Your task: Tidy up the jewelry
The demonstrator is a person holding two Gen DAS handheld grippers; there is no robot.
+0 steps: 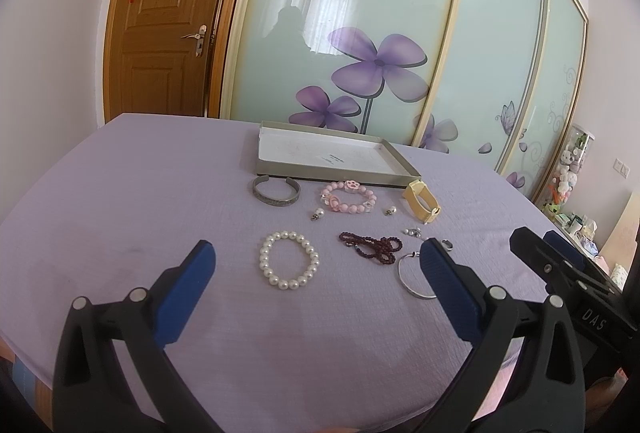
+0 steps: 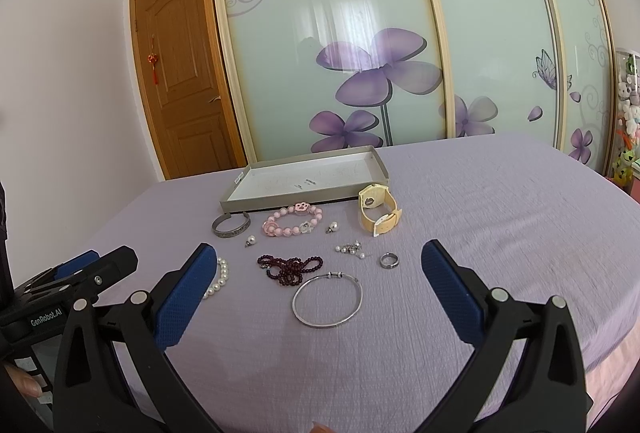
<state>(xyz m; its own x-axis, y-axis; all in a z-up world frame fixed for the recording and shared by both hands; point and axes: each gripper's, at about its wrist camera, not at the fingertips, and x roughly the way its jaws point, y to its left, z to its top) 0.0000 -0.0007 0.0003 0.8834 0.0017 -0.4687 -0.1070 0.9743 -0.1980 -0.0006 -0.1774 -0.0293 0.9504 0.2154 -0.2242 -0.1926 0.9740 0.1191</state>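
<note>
Jewelry lies on a purple cloth in front of a shallow grey box lid (image 1: 280, 169) (image 2: 256, 205). There is a pearl bracelet (image 1: 289, 259) (image 2: 219, 279), a dark red bead string (image 1: 370, 245) (image 2: 290, 267), a silver bangle (image 1: 412, 275) (image 2: 328, 299), a pink bead bracelet (image 1: 348, 197) (image 2: 292, 220), a grey cuff (image 1: 276, 191) (image 2: 231, 226), a yellow watch (image 1: 422, 203) (image 2: 378, 211) and a ring (image 2: 389, 259). My left gripper (image 1: 318, 257) is open, above the cloth near the pearls. My right gripper (image 2: 318, 261) is open, near the bangle.
Two small pearl earrings (image 2: 250, 241) (image 2: 333, 228) and a cluster of small pieces (image 2: 352, 248) lie among the bracelets. Sliding wardrobe doors (image 1: 360, 33) with purple flowers stand behind the bed. A wooden door (image 1: 160, 25) is at the left.
</note>
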